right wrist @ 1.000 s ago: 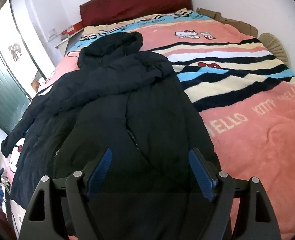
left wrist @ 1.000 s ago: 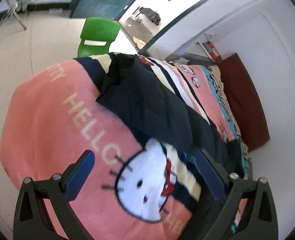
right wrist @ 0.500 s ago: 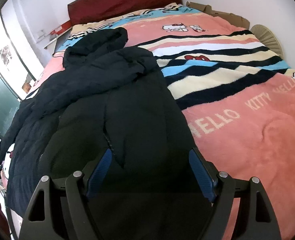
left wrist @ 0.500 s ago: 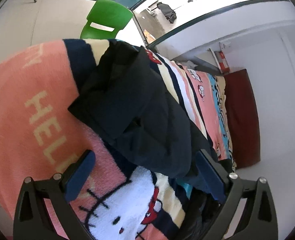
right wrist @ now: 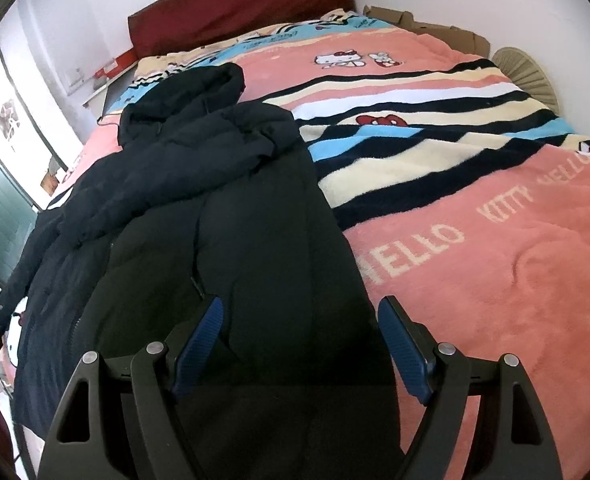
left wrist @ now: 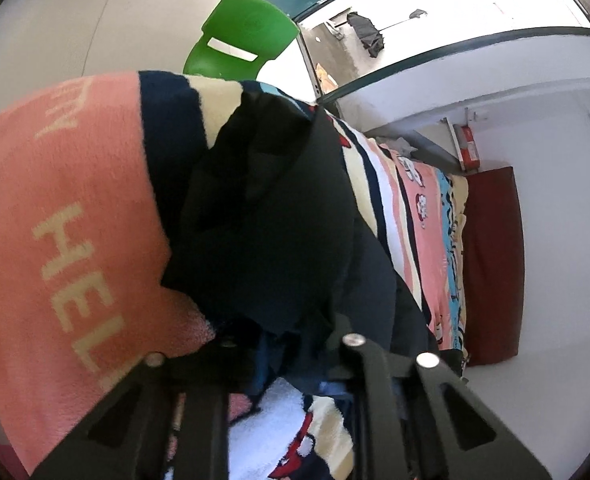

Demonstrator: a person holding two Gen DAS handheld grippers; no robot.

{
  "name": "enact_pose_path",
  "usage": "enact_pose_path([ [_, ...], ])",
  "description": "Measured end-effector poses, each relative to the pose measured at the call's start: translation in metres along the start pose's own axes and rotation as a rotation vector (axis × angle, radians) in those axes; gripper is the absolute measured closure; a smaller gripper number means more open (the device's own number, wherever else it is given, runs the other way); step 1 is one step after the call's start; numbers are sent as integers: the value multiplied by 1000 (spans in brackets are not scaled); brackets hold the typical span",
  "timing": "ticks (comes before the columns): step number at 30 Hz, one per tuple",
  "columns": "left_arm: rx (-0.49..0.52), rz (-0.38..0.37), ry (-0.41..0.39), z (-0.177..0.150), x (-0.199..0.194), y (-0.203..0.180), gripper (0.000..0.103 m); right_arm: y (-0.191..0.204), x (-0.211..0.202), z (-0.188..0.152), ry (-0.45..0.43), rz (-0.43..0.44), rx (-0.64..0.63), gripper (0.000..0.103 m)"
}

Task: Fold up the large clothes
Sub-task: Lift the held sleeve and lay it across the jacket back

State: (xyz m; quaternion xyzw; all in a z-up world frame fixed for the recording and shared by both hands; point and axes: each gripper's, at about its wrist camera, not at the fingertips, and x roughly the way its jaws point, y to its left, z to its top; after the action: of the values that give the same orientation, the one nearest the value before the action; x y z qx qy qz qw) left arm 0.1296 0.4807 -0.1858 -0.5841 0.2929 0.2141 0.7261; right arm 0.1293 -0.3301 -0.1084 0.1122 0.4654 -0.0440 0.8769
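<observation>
Left wrist view: the left gripper [left wrist: 283, 354] is closing, its jaws drawn nearly together on the dark fabric of the black jacket [left wrist: 271, 216], apparently a sleeve end lying on the blanket [left wrist: 67, 184]. The blue pads are hidden by cloth, so how much fabric is caught cannot be told. A green chair [left wrist: 239, 36] is standing beyond the bed's edge.

Right wrist view: the jacket [right wrist: 199, 216] is lying spread lengthwise on the bed, hood toward the red headboard [right wrist: 235, 12], one sleeve crossing its chest. The right gripper [right wrist: 299, 344] is hovering wide open over the jacket's lower part, holding nothing.

Risks, as judged: the left grip may be pinching the blanket together with the sleeve, dragging the bedding when lifted; a shallow bite on slick padded fabric may be slipping out mid-fold; the bulky jacket may be springing back unless the right gripper pins it.

Legible writing: "HELLO" and "KITTY" are woven into the pink band [right wrist: 491, 216]; "HEL" is showing in the left view.
</observation>
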Motion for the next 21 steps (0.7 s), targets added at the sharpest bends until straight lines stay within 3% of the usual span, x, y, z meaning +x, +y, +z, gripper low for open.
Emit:
enact_pose_path([
  [7, 157, 74, -40, -10, -11, -39, 96, -2, -2, 1, -12, 27, 11, 24],
  [21, 466, 5, -96, -66, -68, -166, 97, -12, -5, 0, -41, 91, 42, 24],
])
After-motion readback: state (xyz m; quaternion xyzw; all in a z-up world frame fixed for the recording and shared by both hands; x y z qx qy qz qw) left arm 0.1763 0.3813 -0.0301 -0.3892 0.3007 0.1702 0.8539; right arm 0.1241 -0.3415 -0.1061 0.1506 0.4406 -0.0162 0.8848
